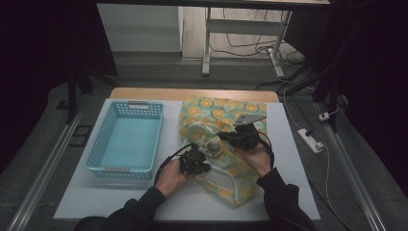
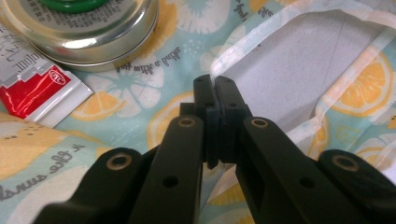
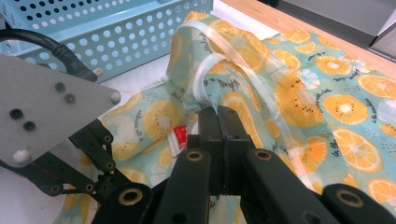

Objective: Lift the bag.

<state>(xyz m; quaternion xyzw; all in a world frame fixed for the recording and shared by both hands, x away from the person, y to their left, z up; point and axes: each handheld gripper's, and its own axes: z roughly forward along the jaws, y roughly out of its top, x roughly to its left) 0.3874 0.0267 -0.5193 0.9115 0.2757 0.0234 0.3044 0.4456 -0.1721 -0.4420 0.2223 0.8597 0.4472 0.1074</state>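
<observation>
A cloth bag (image 1: 221,113) printed with orange slices lies on the white mat. In the left gripper view my left gripper (image 2: 215,86) is shut on the bag's white hem (image 2: 243,46), beside the bag's opening. A round metal tin (image 2: 93,28) and a red and white sachet (image 2: 37,91) rest on the cloth to its left. In the right gripper view my right gripper (image 3: 218,114) is shut on a white strap (image 3: 205,79) of the bag (image 3: 303,93). From above, the left gripper (image 1: 198,162) and the right gripper (image 1: 232,137) flank the tin (image 1: 212,144).
A light blue perforated basket (image 1: 98,151) stands on the left of the white mat (image 1: 298,159); its wall (image 3: 116,37) rises behind the bag. The left gripper's grey plate (image 3: 51,112) and cable are close on the right gripper's left. A power strip (image 1: 310,139) lies on the floor.
</observation>
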